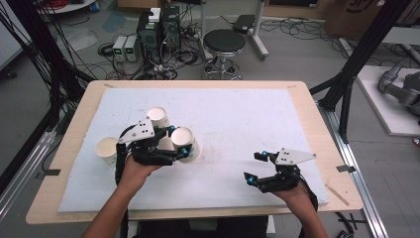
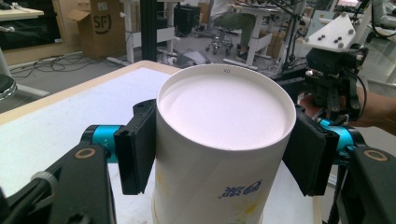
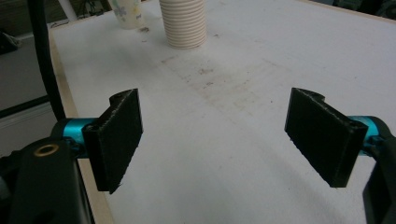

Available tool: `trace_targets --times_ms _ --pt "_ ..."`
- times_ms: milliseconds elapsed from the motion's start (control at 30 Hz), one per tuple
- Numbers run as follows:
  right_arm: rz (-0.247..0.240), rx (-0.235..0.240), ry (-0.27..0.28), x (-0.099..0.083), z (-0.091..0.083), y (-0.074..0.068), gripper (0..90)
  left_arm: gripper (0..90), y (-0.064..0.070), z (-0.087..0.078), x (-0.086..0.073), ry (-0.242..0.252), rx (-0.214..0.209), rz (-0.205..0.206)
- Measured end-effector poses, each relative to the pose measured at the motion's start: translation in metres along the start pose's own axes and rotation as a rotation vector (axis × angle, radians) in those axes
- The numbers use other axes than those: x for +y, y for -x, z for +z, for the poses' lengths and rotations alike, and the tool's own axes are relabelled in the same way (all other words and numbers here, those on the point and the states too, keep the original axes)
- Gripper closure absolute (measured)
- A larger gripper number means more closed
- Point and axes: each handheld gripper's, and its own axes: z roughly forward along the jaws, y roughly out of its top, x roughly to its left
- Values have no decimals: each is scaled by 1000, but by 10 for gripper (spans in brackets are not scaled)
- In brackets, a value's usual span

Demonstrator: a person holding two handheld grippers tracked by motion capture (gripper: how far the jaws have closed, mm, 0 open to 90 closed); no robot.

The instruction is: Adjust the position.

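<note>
Jaws, left: my left gripper (image 1: 174, 143) pinches the held cup (image 2: 223, 140) by its sides, one pad on each flank, above the white mat (image 1: 237, 114).
Jaws, right: my right gripper (image 1: 256, 168) is spread wide over bare mat, gripping nothing.
Held cup: upside down, its flat base facing my camera; blue print on its wall.
Other cups: the rear cup (image 1: 158, 118) and the open cup (image 1: 107, 148) stand near my left hand (image 1: 134, 171); the open cup looks empty.
Right gripper view: a ribbed cup stack (image 3: 183, 22) and a flowered cup (image 3: 127, 13) at the far worktop edge.
</note>
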Motion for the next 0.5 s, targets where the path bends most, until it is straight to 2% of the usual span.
trace_targets --times_ms 200,500 --pt "-14 25 -6 2 5 -4 195 335 5 3 -9 -5 -21 -6" --pt "-28 76 -11 6 13 -11 195 334 15 14 -18 -25 -81 8"
